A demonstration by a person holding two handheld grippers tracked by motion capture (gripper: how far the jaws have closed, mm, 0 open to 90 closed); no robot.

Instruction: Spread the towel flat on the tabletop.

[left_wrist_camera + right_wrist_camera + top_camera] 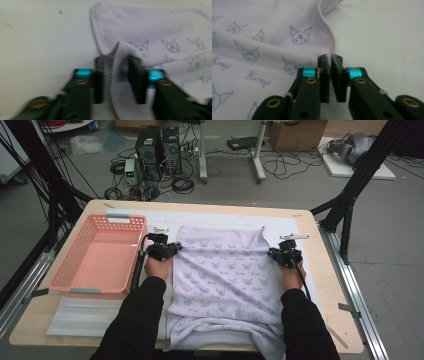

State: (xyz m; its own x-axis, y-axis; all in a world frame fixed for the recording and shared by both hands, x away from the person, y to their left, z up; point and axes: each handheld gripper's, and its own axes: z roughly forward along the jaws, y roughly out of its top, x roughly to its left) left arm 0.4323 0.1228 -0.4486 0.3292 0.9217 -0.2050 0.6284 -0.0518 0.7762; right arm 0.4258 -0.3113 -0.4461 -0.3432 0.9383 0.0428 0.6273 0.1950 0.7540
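Near edge of the towel point(220, 280) draped over the table point(327, 290) front; left gripper point(116, 75) part open astride a raised hem fold, right gripper point(329, 75) nearly closed beside the right hem, gripping nothing. Better: pinch both hems fully before lifting, hands level

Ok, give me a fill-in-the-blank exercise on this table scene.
1. The basket left of the towel is ____ in colour.
2. The towel's print shows small ____ faces.
3. The left hand-held gripper has the towel's ____ between its jaws.
4. The basket holds ____.

Missing words: pink; cat; edge; nothing
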